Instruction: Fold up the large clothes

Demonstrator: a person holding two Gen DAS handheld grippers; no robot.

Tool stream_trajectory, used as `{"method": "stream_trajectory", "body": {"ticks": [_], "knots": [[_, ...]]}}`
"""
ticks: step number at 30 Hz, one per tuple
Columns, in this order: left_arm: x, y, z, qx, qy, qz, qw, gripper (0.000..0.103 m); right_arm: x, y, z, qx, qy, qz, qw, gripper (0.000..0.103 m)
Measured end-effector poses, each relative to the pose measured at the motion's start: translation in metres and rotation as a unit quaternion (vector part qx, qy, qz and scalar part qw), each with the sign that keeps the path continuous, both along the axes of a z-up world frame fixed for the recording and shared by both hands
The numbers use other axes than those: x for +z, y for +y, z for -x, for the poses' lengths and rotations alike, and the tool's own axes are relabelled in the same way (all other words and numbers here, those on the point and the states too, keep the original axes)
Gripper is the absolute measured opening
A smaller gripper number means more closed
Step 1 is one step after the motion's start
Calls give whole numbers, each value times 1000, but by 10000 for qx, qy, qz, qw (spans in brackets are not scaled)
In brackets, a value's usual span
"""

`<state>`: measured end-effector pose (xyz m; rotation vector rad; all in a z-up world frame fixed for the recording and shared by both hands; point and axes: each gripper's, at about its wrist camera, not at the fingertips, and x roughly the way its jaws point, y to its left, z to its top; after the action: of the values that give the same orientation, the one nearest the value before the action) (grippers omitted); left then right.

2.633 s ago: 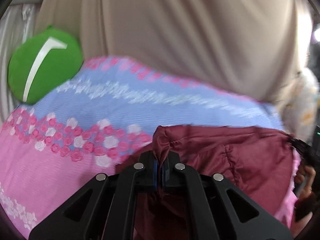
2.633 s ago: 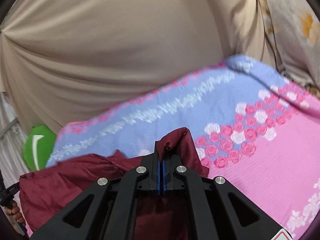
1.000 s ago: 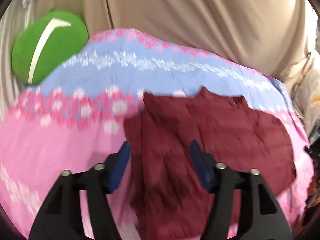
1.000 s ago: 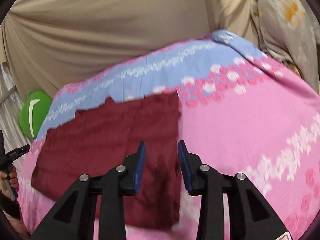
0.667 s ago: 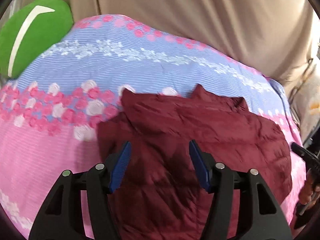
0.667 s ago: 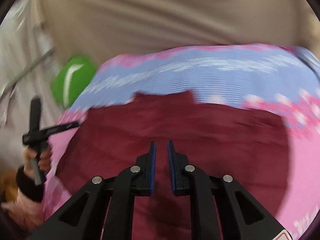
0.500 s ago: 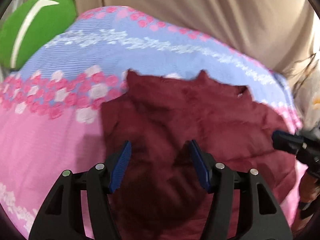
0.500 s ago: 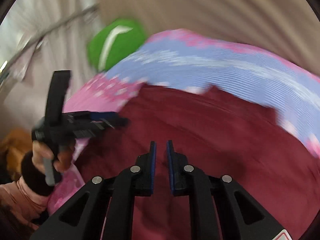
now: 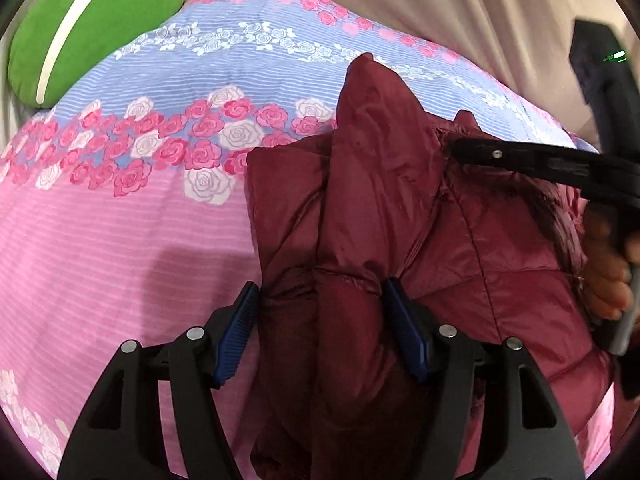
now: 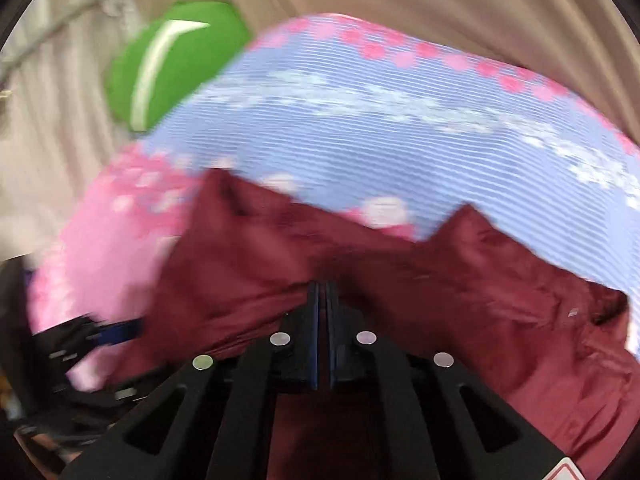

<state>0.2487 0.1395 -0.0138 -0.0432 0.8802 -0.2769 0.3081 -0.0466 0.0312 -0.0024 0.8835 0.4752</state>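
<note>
A maroon puffer jacket [image 9: 384, 208] lies on a pink and blue flowered bedsheet [image 9: 120, 232]. My left gripper [image 9: 320, 320] is open, its jaws on either side of a raised fold at the jacket's near left part. My right gripper [image 9: 452, 148] reaches in from the right in the left wrist view and is shut on the jacket's top edge. In the right wrist view my right gripper [image 10: 322, 300] is shut on the jacket [image 10: 460, 300], which is bunched up at the fingertips; that view is blurred. The left gripper [image 10: 116, 330] shows at its lower left.
A green cushion [image 9: 84, 28] lies at the bed's far left corner; it also shows in the right wrist view [image 10: 168, 64]. A beige curtain [image 9: 460, 8] hangs behind the bed. The person's hand [image 9: 608, 264] holds the right gripper's handle at the right.
Both grippers let go of the jacket and it lay flat. Then the right gripper swung left and shut on the jacket's top edge, lifting it. The left gripper moved in around a fold.
</note>
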Motion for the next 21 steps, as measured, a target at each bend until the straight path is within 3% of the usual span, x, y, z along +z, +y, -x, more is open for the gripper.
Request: {"method": "stream_trajectory", "body": {"ticks": [4, 7, 8, 11, 15, 17, 19, 21], "knots": [[-1, -4, 0, 36, -65, -132, 9999, 64, -14, 42, -5, 426, -17, 486, 9979, 4], [-2, -4, -1, 44, -108, -148, 9998, 64, -22, 46, -35, -14, -16, 634, 9980, 0], [-1, -4, -1, 49, -105, -153, 9998, 64, -19, 33, -47, -411, 37, 513, 9978, 0], [4, 0, -1, 132, -7, -95, 9999, 63, 4, -11, -41, -1058, -108, 69, 9943, 4], [41, 14, 1, 28, -237, 548, 9982, 62, 43, -96, 29, -1370, -690, -109, 9881, 10], [60, 15, -4, 19, -416, 679, 9968, 65, 48, -148, 62, -1735, -851, -167, 9810, 38], [71, 11, -20, 52, -520, 735, 9959, 75, 46, -206, 98, -2416, -1062, -115, 9645, 51], [70, 2, -41, 65, -451, 819, 9956, 82, 36, -270, 133, -3183, -961, -112, 9430, 54]]}}
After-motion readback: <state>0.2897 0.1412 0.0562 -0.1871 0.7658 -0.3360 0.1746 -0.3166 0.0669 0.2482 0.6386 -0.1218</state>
